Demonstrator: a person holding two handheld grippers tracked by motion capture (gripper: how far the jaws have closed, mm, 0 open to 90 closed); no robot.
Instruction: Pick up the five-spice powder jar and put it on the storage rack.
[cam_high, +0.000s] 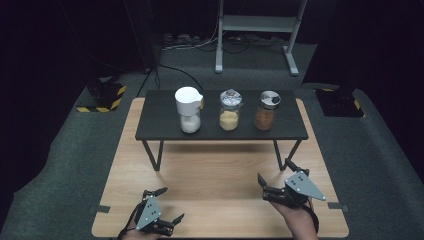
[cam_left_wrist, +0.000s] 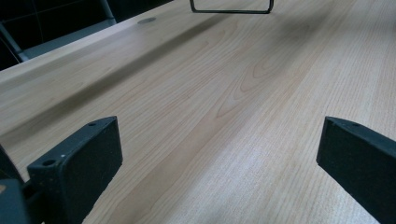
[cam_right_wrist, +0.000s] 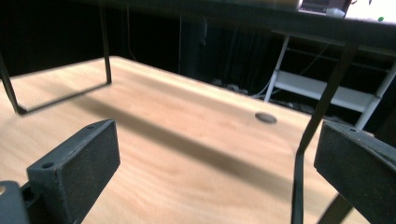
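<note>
In the high view, both claws, left claw (cam_high: 167, 206) and right claw (cam_high: 274, 172), are gaping wide near the surface's (cam_high: 215, 170) front edge, well apart from three jars: white-lidded jar (cam_high: 188, 110), middle jar (cam_high: 230, 110) and brown jar (cam_high: 266, 111) are standing on the dark shelf (cam_high: 160, 125). In the left gripper view, the jaws are spreading wide over bare wood. In the right gripper view, the wide jaws are facing the shelf's thin leg (cam_right_wrist: 322, 107).

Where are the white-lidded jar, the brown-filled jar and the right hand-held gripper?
white-lidded jar (cam_high: 189, 102): high view, on its white lid.
brown-filled jar (cam_high: 264, 119): high view, on its brown contents.
right hand-held gripper (cam_high: 274, 177): high view, midway between its fingertips.
</note>
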